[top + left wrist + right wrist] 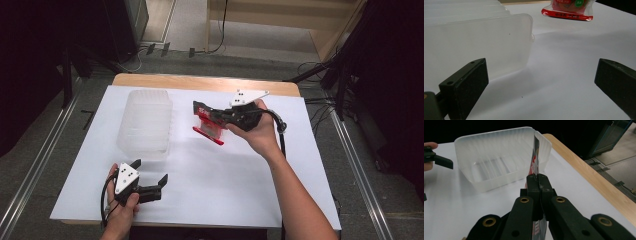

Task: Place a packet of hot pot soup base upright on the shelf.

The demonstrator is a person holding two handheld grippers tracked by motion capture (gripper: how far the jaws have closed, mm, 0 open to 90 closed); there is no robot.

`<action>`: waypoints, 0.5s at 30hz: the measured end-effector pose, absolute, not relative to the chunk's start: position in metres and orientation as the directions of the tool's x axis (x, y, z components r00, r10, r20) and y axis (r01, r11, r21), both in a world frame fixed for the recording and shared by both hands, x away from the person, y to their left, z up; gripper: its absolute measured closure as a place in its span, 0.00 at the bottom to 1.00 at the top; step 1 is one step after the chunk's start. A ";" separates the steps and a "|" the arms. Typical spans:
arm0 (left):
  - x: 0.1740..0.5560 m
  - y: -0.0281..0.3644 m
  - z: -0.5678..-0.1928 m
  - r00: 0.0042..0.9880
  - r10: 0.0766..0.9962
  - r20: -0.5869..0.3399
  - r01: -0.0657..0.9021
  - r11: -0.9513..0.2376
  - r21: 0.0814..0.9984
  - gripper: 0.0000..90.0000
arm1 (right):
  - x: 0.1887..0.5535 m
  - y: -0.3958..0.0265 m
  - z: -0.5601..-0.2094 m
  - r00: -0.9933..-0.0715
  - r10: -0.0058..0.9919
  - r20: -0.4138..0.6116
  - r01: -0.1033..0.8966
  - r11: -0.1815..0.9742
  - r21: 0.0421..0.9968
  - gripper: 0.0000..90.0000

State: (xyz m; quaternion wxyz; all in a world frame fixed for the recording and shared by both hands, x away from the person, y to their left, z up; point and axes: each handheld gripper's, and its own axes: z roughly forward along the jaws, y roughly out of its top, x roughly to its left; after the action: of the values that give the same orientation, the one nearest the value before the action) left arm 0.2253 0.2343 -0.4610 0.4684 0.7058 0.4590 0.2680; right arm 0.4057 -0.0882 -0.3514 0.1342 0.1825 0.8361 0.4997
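While right gripper [207, 116] clamps one packet [210, 127], one tub [146, 125]

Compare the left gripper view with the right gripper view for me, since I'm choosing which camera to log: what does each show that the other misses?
The left gripper view alone shows the left gripper's jaws standing wide apart with nothing between them, and the packet's red printed face. The right gripper view alone shows the right gripper shut on the packet's edge, the inside of the clear plastic tub, the table's wooden edge and the floor beyond. Both share the tub, the packet and the white table cover.
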 end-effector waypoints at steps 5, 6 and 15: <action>0.226 0.233 -0.461 0.436 0.898 -0.051 0.396 -0.141 0.907 0.00 | 0.414 -0.082 -0.345 -0.907 0.418 -0.053 0.150 0.439 0.886 1.00; 0.225 0.233 -0.461 0.436 0.899 -0.049 0.395 -0.142 0.908 0.00 | 0.416 -0.081 -0.345 -0.909 0.414 -0.051 0.148 0.434 0.889 1.00; 0.225 0.233 -0.461 0.429 0.902 -0.040 0.392 -0.146 0.908 0.00 | 0.426 -0.063 -0.347 -0.924 0.377 -0.056 0.135 0.461 0.877 1.00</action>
State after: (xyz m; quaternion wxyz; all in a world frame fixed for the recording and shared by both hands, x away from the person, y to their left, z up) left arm 0.2246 0.2333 -0.4611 0.4653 0.7056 0.4588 0.2741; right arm 0.4264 -0.0625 -0.3468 0.1220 0.1514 0.8459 0.4966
